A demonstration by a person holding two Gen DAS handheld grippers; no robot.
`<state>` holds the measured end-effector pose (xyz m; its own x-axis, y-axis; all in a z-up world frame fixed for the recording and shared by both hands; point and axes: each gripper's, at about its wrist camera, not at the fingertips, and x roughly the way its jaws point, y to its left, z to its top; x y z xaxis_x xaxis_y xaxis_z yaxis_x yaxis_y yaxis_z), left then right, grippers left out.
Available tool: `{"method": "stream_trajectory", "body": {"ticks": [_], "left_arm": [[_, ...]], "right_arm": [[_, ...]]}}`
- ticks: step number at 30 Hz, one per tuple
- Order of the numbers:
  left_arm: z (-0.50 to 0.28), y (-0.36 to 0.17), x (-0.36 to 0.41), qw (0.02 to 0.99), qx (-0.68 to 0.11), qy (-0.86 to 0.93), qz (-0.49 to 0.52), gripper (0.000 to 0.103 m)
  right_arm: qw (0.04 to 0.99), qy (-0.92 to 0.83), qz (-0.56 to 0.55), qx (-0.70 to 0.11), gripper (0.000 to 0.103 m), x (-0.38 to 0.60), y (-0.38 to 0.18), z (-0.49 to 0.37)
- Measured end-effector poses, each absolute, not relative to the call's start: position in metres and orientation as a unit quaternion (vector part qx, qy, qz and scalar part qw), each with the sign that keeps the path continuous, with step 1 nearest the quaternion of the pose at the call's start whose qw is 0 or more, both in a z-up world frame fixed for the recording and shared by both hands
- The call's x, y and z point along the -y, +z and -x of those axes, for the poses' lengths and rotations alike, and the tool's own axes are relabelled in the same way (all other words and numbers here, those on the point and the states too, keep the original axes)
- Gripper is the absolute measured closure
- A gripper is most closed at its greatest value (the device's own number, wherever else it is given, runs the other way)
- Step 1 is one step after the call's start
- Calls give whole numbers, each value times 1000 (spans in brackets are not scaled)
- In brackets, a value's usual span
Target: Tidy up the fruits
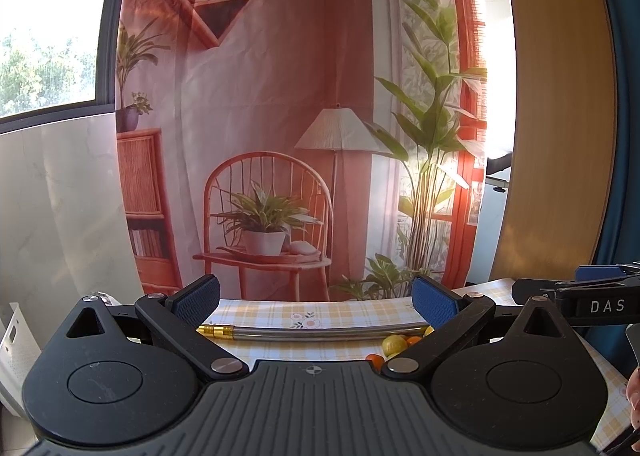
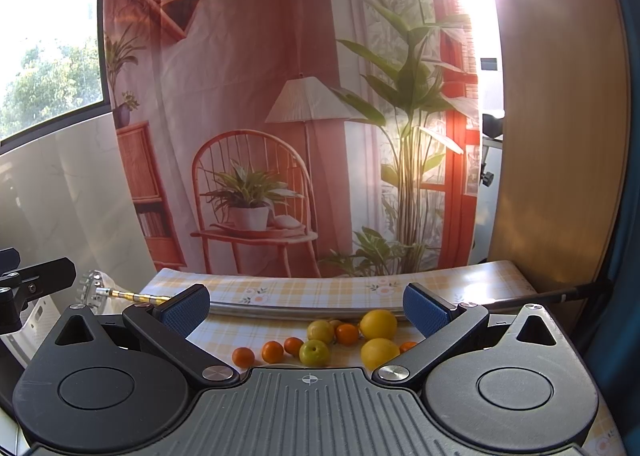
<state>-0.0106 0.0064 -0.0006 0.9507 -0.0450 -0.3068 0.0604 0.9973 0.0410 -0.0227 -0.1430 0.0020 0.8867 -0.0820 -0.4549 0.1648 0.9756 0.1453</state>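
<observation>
Several loose fruits lie on the yellow checked tablecloth point(image 2: 280, 292): two yellow lemons point(image 2: 378, 323), two yellow-green plums point(image 2: 314, 352) and several small orange kumquats point(image 2: 273, 351). My right gripper point(image 2: 307, 306) hovers open just behind and above them, with nothing between its blue pads point(image 2: 188, 310). In the left wrist view my left gripper point(image 1: 316, 296) is open too and empty; a plum point(image 1: 394, 345) and kumquats point(image 1: 374, 360) peek out by its right finger. The right gripper's body point(image 1: 592, 302) shows at that view's right edge.
A metal rod point(image 2: 304, 311) with a gold end point(image 2: 132, 296) lies across the table behind the fruit; it also shows as the rod point(image 1: 320, 332) in the left view. A printed room backdrop point(image 2: 280, 116) hangs behind the table. A wooden panel point(image 2: 560, 136) stands on the right.
</observation>
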Motion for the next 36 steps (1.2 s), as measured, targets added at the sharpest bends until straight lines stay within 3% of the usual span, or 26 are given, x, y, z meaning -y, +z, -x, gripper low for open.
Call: {"method": "stream_trajectory", "body": {"ticks": [18,36], "left_arm": [[7,-6,-8,985,-168,-31,-22,0],[-61,-73,-34,962,-268,-51,31,1]], "right_arm": [[965,-65,-94,-237,0,151,4,17],[949,-96,-113,-278,0,199,-80,-22]]}}
